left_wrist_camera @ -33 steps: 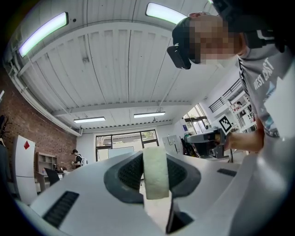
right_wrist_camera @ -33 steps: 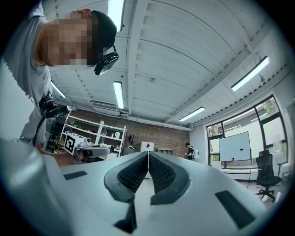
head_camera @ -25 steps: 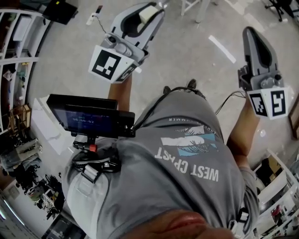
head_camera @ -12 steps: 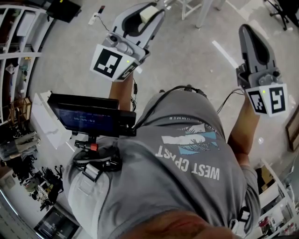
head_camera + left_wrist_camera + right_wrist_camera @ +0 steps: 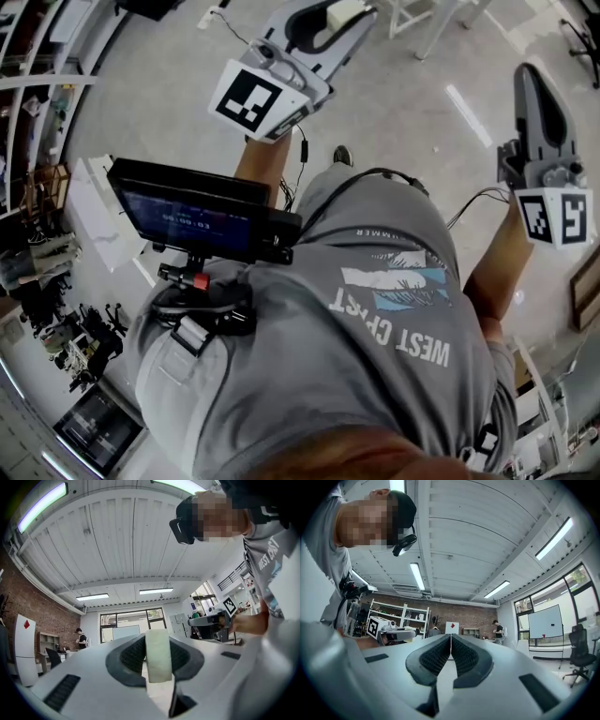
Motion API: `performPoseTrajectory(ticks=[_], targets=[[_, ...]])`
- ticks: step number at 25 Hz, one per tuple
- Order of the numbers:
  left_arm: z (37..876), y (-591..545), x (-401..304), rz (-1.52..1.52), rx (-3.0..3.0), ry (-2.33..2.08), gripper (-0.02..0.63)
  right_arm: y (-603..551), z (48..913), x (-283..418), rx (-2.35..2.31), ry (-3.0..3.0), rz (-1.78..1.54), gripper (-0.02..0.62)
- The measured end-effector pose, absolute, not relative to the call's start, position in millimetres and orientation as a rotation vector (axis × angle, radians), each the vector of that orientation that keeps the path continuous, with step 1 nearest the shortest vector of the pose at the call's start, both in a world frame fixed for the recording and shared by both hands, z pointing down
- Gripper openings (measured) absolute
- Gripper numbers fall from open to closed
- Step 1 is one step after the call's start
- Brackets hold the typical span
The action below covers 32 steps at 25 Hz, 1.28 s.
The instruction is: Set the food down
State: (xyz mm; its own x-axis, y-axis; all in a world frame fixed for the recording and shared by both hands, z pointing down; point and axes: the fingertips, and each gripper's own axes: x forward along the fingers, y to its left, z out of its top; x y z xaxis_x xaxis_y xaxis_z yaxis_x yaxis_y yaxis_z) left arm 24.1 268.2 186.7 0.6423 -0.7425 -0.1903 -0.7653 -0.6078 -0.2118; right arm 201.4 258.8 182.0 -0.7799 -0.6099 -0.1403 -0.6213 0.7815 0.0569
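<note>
Left tool (image 5: 339, 17) slid toward 1 o'clock — it pinches the food (image 5: 158, 656), likely soft and light, mid-piece; right tool (image 5: 451, 644) closed, empty.

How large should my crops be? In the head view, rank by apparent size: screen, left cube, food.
Largest to smallest:
Screen
Left cube
Food, farthest from the camera, so its true size is unsure.

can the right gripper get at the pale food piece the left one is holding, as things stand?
Probably not to grasp it. Open air between the two looks free, but the right gripper is shut, and the pale rounded food slab sits clamped between the left gripper pads.
</note>
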Motion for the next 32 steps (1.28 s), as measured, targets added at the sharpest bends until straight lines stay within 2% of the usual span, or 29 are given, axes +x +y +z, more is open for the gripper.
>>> performPoseTrajectory(ticks=[4,12,26,32], targets=[[184.0,247.1,13.5,0.115,-2.612,1.213,0.100,247.0,175.8,193.2,-1.025,2.848,0.158,0.009],[187.2,194.5,-70.1,0.160,-2.646,1.168,0.100,198.2,177.9,117.2,-1.108,2.825,0.175,0.009],[178.2,154.4,-60.5,0.182,-2.664,1.164,0.100,165.5,166.6,126.6,-1.131,2.842,0.180,0.009],[187.0,108.6,-26.1,0.156,-2.652,1.189,0.100,113.2,177.4,156.8,-1.079,2.850,0.162,0.009]])
